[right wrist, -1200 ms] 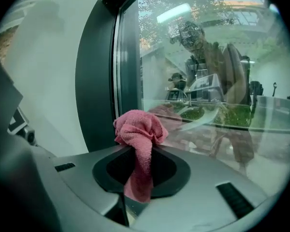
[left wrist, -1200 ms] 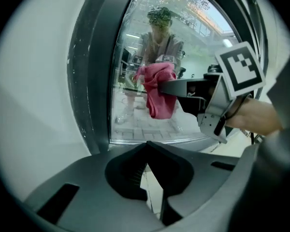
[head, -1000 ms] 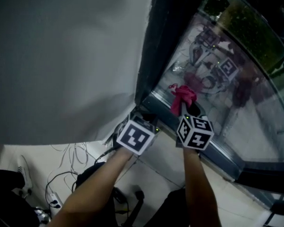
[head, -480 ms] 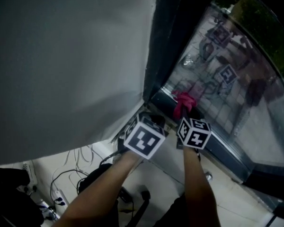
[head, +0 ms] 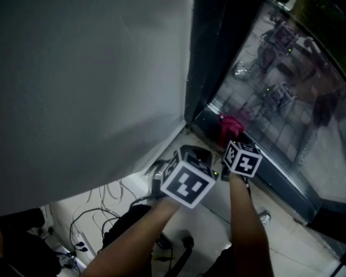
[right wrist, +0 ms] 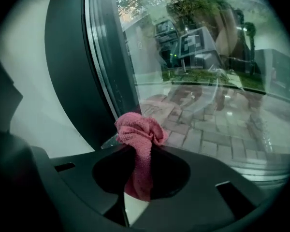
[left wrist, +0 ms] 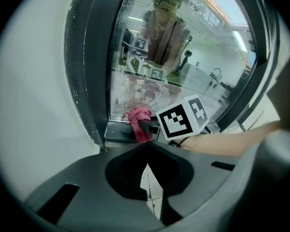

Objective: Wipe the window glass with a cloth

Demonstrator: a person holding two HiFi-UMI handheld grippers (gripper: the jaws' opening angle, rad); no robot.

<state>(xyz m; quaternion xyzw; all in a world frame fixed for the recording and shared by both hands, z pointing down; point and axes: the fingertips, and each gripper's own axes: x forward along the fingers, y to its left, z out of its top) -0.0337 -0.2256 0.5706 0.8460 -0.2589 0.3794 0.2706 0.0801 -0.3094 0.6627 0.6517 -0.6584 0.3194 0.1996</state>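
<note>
Pink cloth (right wrist: 137, 132) is clamped by the right gripper (right wrist: 137, 153) at the window glass (right wrist: 208, 110), beside the dark frame (right wrist: 70, 66). The left gripper (left wrist: 146, 146) is clenched empty. Cables (head: 92, 221) at lower left are barely made out.

A pale grey wall (head: 86, 68) fills the upper left of what I see from my head. At lower left, loose cables (head: 83, 215) trail over the tiled floor (head: 282, 238). Brick paving (right wrist: 198, 129) lies outside, right of centre.
</note>
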